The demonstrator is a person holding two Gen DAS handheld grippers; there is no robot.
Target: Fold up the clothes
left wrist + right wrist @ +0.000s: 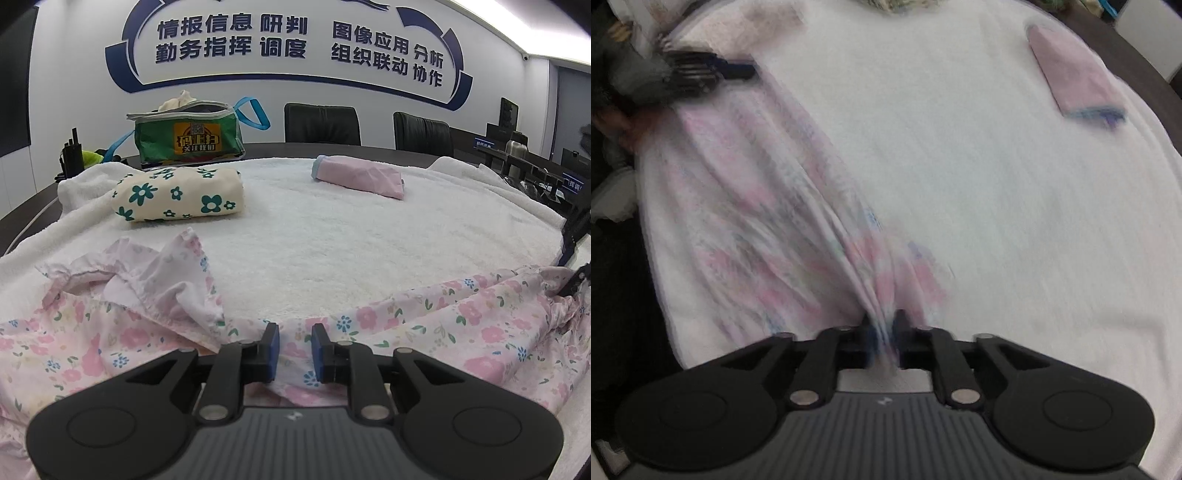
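Ahead and to the left of the left gripper [295, 350], a folded cream cloth printed with green flowers [177, 195] lies on the white fleecy blanket [332, 229] that covers the table. Behind it stands a green zip bag with a blue strap [184, 136]. Straight under this gripper's fingers lies the thin pink garment with a small flower print [461, 314]. It is rumpled to the gripper's left and stretches away to its right along the near edge of the blanket. The blue pads stand close together with a fold of the garment pinched between them. Ahead and to the right, well apart from the gripper, rests a folded plain pink cloth with a blue hem [358, 177]. Two black chairs [321, 123] stand beyond the table.

The right gripper [882, 332] points steeply down at the other end of the garment. Though that view is blurred, the cloth's pleats run together into its narrow jaws, so it looks clamped there. From it the garment runs up and left to the left gripper.
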